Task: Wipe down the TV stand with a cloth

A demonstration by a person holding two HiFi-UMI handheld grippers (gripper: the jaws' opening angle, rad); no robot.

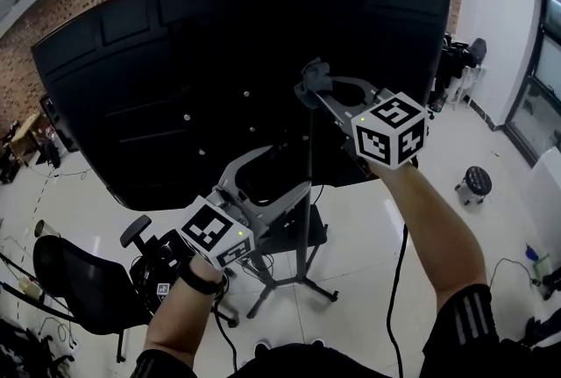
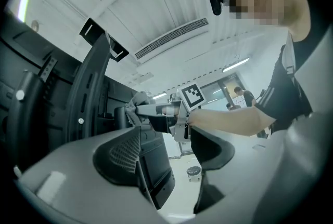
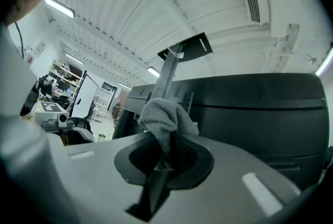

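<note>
One grey cloth (image 3: 165, 119) is up by the pole of the TV stand (image 1: 304, 260) — the wiping looks only partly done.

The right tool (image 3: 162, 158) is closed tight on the cloth and holds it high behind the big black TV (image 1: 166, 96), right by the stand's pole; I cannot tell if the cloth touches the pole. The left tool (image 2: 179, 158) is lower down, its jaws apart with nothing between them. No clean or dirty patch shows, so how much is wiped is a guess — I think the upper pole is the part in hand, and the lower pole and the legs on the floor (image 1: 368, 227) are left to do. No brand name or words can be read on the TV or the stand. The only marks are the black and white squares on each tool's cube (image 1: 390, 132).
</note>
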